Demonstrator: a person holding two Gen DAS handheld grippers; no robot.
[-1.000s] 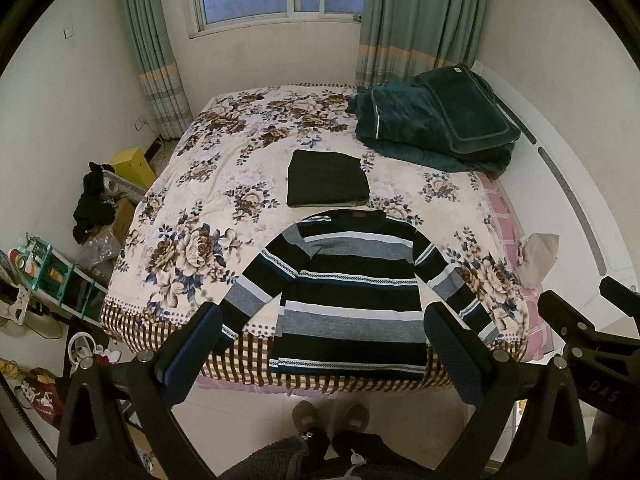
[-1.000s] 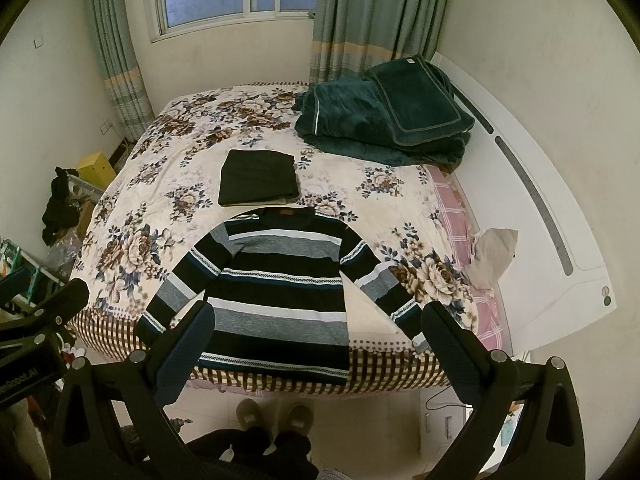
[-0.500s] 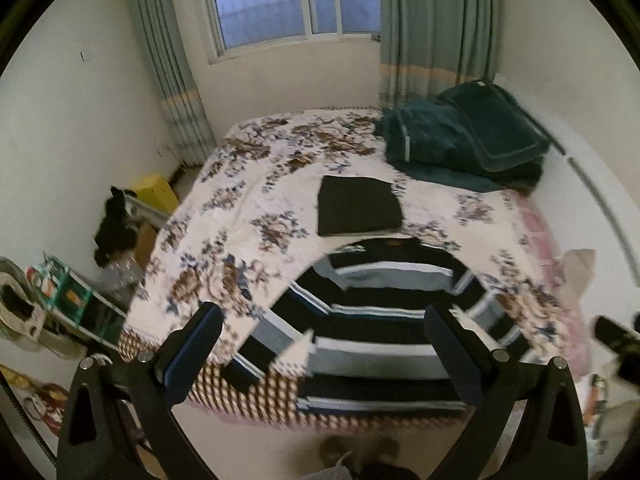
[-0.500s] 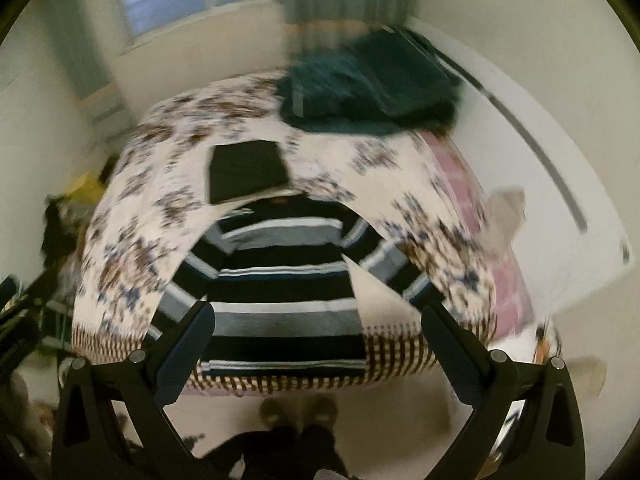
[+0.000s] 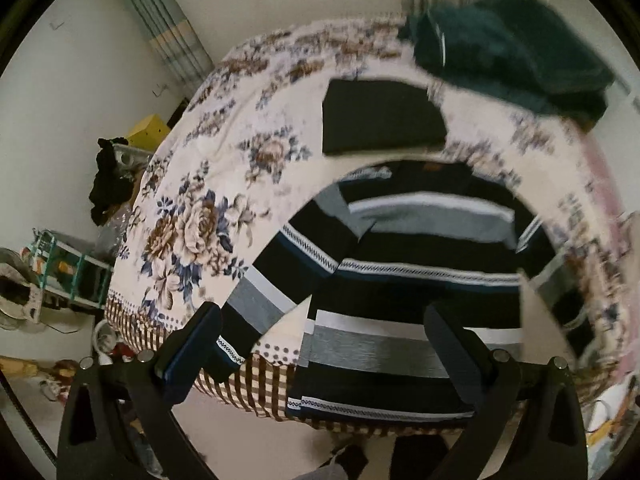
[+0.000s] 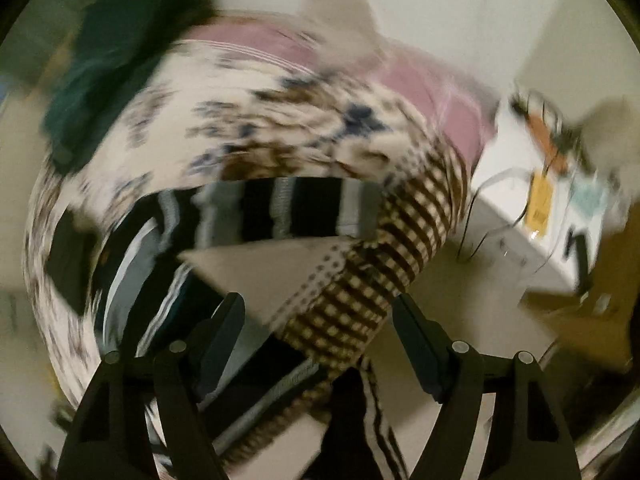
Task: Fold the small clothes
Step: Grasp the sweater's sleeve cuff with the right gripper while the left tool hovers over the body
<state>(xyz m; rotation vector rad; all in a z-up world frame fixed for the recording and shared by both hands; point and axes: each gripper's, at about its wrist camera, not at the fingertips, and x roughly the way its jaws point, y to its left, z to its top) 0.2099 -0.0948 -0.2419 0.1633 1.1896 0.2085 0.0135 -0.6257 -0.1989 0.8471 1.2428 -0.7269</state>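
Note:
A striped black, grey and white sweater [image 5: 404, 272] lies flat on the floral bedspread [image 5: 208, 184], sleeves spread, hem at the bed's near edge. My left gripper [image 5: 324, 344] is open and empty, above the hem and left sleeve cuff [image 5: 232, 344]. In the blurred right wrist view my right gripper [image 6: 320, 336] is open and empty, above the bed's corner near the sweater's right sleeve [image 6: 288, 212].
A folded black garment [image 5: 380, 116] lies beyond the sweater's collar. A dark green blanket [image 5: 516, 52] is piled at the far right. A white bedside cabinet [image 6: 532, 216] stands right of the bed. Clutter and a rack [image 5: 68, 264] stand left of it.
Both grippers have moved down and closer to the bed. The left one now hangs over the sweater's hem; the right one has swung right to the bed's corner.

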